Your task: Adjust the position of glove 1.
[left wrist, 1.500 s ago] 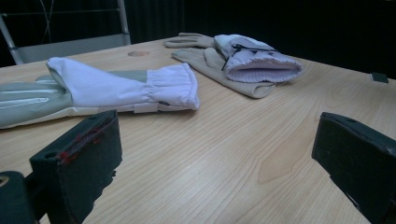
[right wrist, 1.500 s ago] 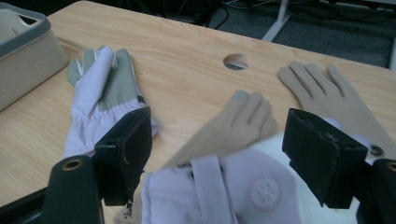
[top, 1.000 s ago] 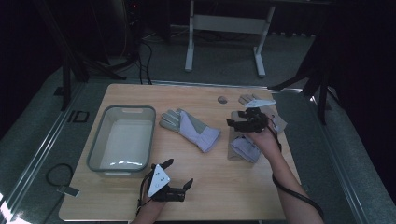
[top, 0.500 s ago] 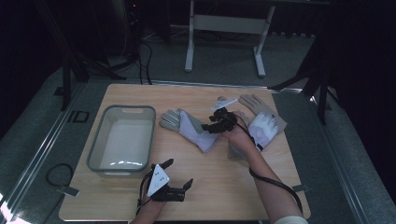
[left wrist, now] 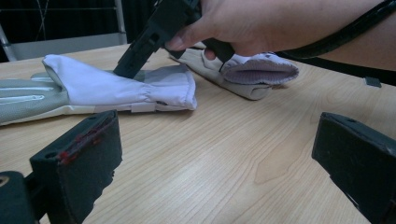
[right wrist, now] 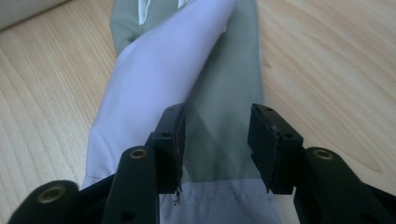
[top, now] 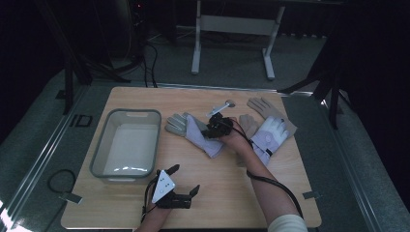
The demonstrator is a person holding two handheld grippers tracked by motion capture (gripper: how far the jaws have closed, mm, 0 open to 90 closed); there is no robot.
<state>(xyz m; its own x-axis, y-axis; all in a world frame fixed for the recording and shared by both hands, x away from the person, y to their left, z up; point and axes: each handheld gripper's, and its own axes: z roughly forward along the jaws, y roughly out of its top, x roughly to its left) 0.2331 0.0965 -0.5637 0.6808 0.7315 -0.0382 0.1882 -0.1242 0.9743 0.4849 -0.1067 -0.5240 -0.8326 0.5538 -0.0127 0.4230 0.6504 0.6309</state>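
High view: a white and grey glove [top: 193, 133] lies flat near the middle of the wooden table [top: 232, 193], just right of a grey tub [top: 126, 143]. The right gripper [top: 211, 131] is down on the glove's cuff end. A second pair of gloves [top: 270, 131] lies to the right. The left gripper [top: 186, 180] rests at the near edge, jaws apart, holding nothing.

Left gripper view: its two jaws stand wide over bare wood; farther off, the right gripper presses its tip onto the glove [left wrist: 116, 88].

Right gripper view: the jaws have just been closing and straddle a grey fold of the glove [right wrist: 219, 116], the pads not yet pinching it.
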